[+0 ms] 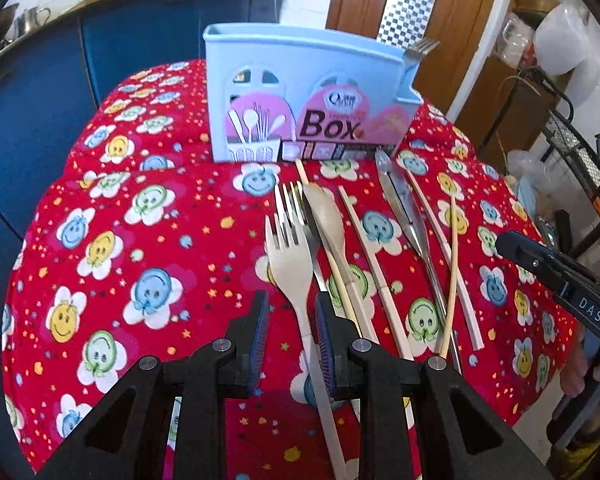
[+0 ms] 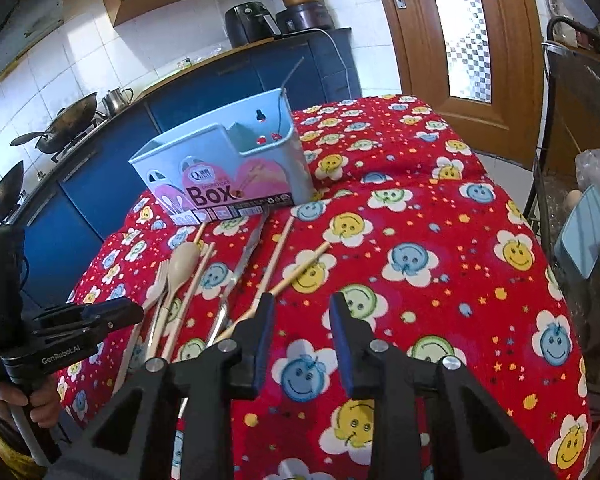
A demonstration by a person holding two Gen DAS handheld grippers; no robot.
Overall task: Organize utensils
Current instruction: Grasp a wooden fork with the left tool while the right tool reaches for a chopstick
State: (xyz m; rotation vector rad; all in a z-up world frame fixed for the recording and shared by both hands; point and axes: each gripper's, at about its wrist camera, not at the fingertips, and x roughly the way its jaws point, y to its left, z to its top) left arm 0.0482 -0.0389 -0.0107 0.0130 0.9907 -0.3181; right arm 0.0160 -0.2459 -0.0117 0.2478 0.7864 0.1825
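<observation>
Our left gripper [image 1: 288, 312] has its jaws apart, and the pale fork [image 1: 290, 258] lies between them: its neck sits in the gap, with the left pad [image 1: 260, 320] standing clear of it and the right pad [image 1: 323, 320] just beside it, so we cannot say it is clamped yet. The fork's long axis runs straight ahead of this gripper, tines pointing away towards the blue box [image 1: 308, 92] and handle running back under the jaws, so the pads are set across the handle, which we judge is the right way to pinch it. Just to the right of it lie a metal fork [image 1: 290, 200], partly under it, then a pale spoon [image 1: 326, 216], several chopsticks [image 1: 364, 236] and a pair of metal tongs [image 1: 404, 208], all roughly parallel and pointing at the box. The box stands upright at the far end of the red flowered cloth [image 1: 120, 240], dead ahead along the fork's own line, with one metal fork [image 1: 422, 48] already sticking out of its right end. Our right gripper [image 2: 302, 312] hangs open over bare cloth to the right of the row, holding nothing, with a chopstick tip [image 2: 300, 270] just off its left finger. The left hand is plainly the nearer one, so we judge the next move is to close on the handle and carry the fork forward to the box.
</observation>
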